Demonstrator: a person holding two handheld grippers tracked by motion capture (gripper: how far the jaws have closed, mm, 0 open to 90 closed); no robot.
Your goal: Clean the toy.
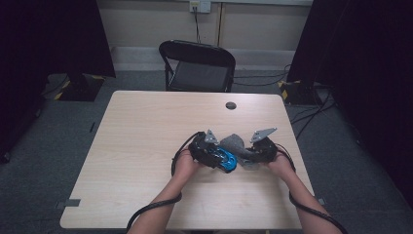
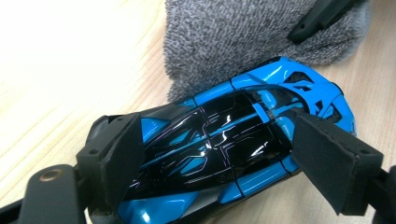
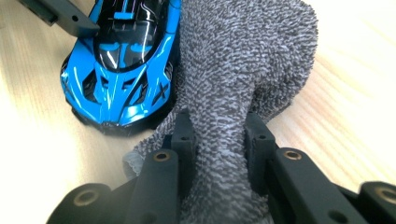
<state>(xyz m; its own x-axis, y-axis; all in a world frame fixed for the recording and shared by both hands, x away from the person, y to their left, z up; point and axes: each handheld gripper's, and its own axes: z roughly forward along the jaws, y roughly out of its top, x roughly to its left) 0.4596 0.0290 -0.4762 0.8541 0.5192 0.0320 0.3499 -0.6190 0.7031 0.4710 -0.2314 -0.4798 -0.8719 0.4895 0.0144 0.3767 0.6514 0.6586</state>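
Observation:
A glossy blue and black toy car lies on the wooden table, and my left gripper is shut on its two sides. A grey fluffy cloth rests against the car's side. My right gripper is shut on a bunched fold of that cloth. In the high view the car sits between the left gripper and the right gripper, with the cloth just behind it. In the right gripper view the car's nose points toward the camera at upper left.
A black folding chair stands beyond the table's far edge. A small dark round cap sits in the tabletop near the far right. Black curtains hang at both sides, and cables lie on the floor at right.

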